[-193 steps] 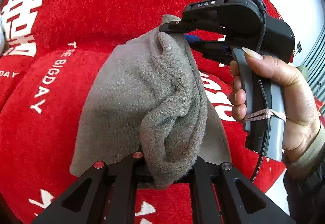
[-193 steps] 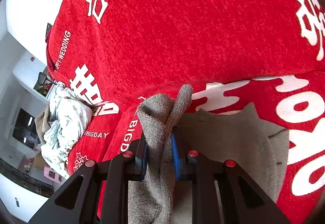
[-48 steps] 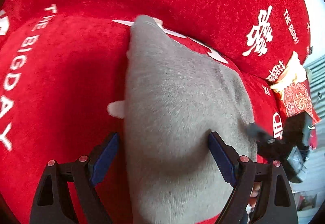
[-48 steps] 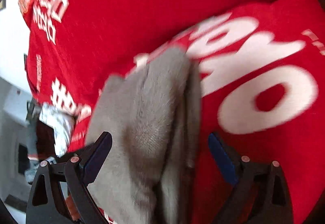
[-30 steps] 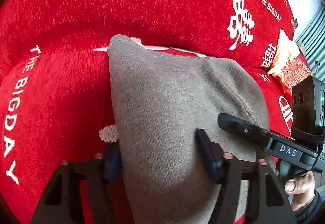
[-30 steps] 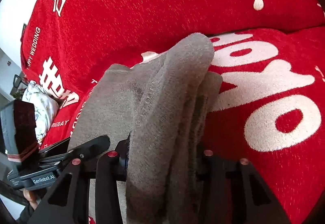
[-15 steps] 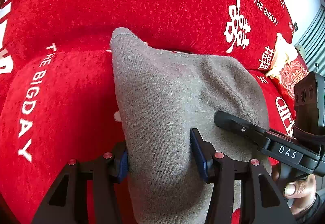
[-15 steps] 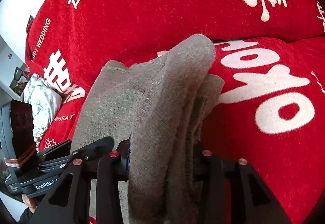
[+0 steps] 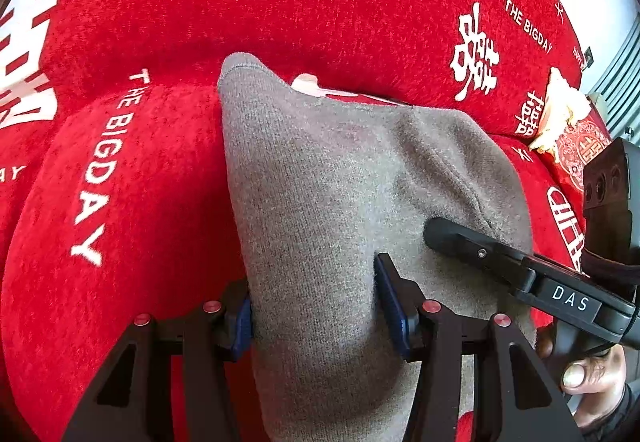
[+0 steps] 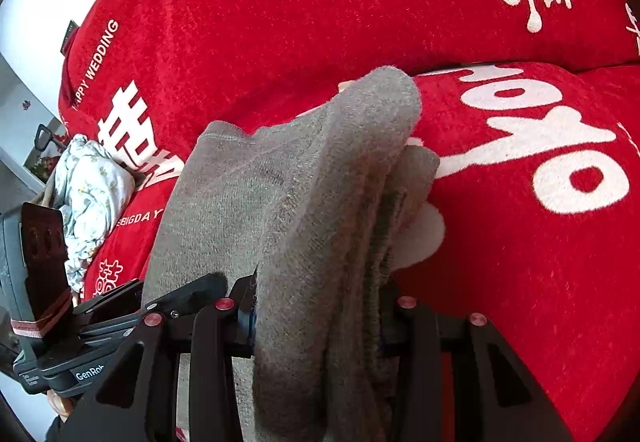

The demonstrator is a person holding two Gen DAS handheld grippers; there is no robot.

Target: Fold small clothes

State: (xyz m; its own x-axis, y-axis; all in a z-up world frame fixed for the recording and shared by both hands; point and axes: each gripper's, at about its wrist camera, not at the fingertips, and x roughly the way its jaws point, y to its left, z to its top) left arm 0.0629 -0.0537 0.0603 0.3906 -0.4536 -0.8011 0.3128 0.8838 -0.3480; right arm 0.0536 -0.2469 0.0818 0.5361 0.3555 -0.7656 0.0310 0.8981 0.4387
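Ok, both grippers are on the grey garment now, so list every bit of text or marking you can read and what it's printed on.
"DAS": on the right gripper, seen from the left wrist.
"GenRob", rest hidden: on the left gripper, seen from the right wrist.
"THE BIGDAY": white print on the red cover, two places.
"HAPPY WEDDING": same cover, right wrist view.
Large white Chinese characters: same cover, decorative, not transcribed.
Red packet: circular emblem, too small to read.
Grey garment: no text.
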